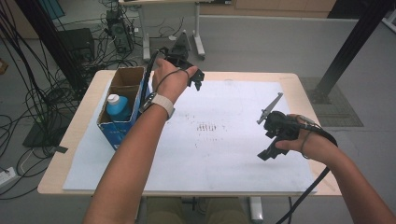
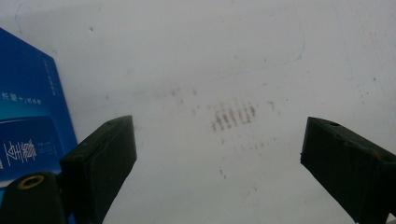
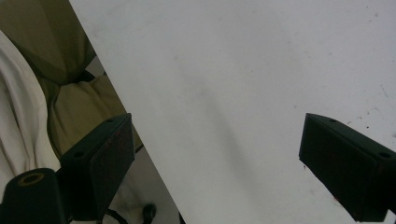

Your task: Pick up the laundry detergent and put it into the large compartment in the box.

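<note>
A blue cardboard box with an open top stands at the left of the table and holds a blue bottle with a white cap. My left gripper hovers just right of the box's far end, open and holding nothing. Its own view looks down past wide-apart jaws at the box's blue side and faint red marks on the white sheet. My right gripper hangs over the sheet's right part, jaws open with nothing between them.
A white sheet covers most of the wooden table. Cables and equipment lie on the floor at the left, and a black post stands at the far right. The person's lap lies beyond the near edge.
</note>
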Tool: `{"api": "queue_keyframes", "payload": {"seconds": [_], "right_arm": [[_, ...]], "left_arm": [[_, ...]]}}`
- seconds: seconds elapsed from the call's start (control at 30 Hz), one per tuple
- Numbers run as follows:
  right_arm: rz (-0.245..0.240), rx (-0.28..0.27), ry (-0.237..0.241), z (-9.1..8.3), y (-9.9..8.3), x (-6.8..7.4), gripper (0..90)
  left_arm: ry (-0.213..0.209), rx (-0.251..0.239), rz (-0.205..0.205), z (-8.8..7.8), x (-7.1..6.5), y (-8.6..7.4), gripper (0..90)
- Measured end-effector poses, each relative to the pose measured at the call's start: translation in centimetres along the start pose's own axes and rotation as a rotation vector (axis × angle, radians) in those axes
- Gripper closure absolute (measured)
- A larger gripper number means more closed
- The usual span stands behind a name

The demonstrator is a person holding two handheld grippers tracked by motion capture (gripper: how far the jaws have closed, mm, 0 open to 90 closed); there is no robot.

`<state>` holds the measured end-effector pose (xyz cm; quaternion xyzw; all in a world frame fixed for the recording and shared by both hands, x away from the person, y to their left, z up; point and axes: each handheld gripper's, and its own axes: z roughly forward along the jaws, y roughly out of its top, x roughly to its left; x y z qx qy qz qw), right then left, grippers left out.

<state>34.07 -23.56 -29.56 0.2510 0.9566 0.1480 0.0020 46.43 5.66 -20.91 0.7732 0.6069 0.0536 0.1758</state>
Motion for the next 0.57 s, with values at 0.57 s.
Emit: {"api": "queue_keyframes", "payload": {"seconds": [0.57], "right_arm": [[0.003,0.000,-0.002,-0.05,0.08,0.06,10.4]], "left_arm": [[-0.007,-0.002,-0.004,-0.20,0.28,-0.01,10.7]]}}
